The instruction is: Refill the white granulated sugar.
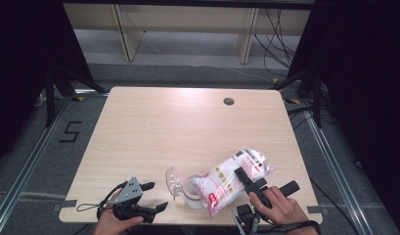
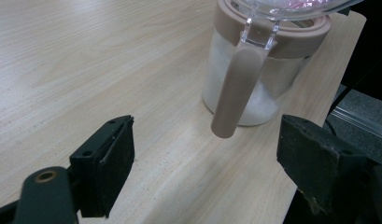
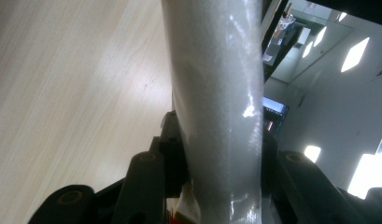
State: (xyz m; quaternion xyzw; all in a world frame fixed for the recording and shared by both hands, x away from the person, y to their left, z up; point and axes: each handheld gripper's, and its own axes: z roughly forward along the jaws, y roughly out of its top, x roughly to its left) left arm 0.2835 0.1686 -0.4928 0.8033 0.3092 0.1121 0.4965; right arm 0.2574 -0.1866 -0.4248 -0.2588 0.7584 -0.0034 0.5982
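Right gripper (image 1: 250,182) squeezing the white powder bag (image 1: 233,179), tipped over the open jar (image 1: 191,192). Left gripper (image 1: 156,197) wide open, just beside.

Black two-jaw tool (image 1: 155,196), grey triangular plate

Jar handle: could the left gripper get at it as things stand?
Probably yes. The left gripper is open, its jaws either side of the jar handle, with bare table between. The bag tilts over the jar's mouth, not the handle.
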